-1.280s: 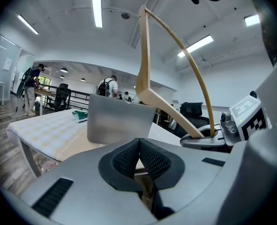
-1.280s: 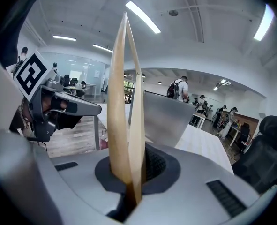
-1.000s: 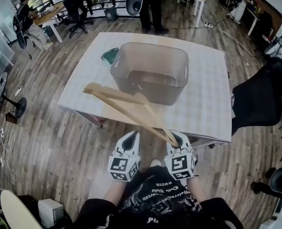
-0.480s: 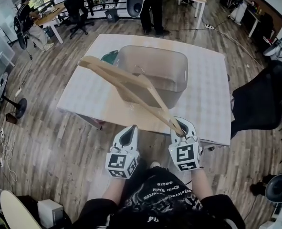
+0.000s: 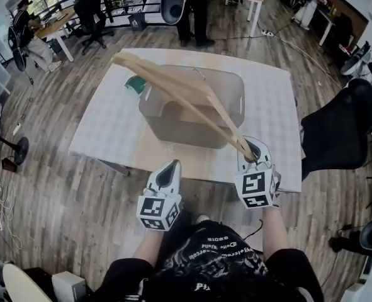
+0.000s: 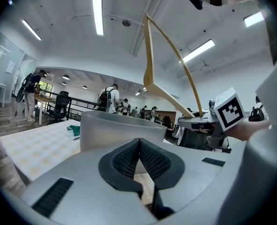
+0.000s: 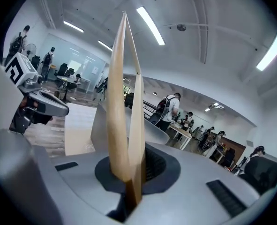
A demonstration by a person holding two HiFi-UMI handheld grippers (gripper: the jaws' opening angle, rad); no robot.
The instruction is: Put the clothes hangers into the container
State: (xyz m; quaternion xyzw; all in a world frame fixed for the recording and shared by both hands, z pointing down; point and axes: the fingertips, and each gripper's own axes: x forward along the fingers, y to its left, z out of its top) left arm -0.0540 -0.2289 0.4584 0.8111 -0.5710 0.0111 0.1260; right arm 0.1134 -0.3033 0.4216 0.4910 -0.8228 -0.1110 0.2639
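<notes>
Wood-plank flooring runs all round a pale, faintly checked bench (image 5: 104, 128), and on the bench stands a translucent grey container (image 5: 173, 123) with rounded corners and an open top. Above it, slanting across the opening from the far left corner down to the near right, hangs a wooden clothes hanger (image 5: 192, 88), its metal hook showing over the container's far side. It is in the air, above the rim, and touches neither the container nor the bench.

One end of the hanger is pinched in the right hand-held gripper (image 5: 252, 150), which sits just past the bench's near edge; the right gripper view shows its jaws clamped tight on the two wooden members where they meet. The left hand-held gripper (image 5: 167, 172) is low and to the left, short of the bench, its jaws pressed together on nothing. A small green packet (image 5: 135, 83) lies on the bench just beside the container's left wall.

By my judgement the job is midway: the hanger is lifted and roughly lined up, but not yet lowered in or let go. I see no hanger lying inside, though the tinted walls and the one overhead hide part of the bottom. No other hangers show on the bench.
</notes>
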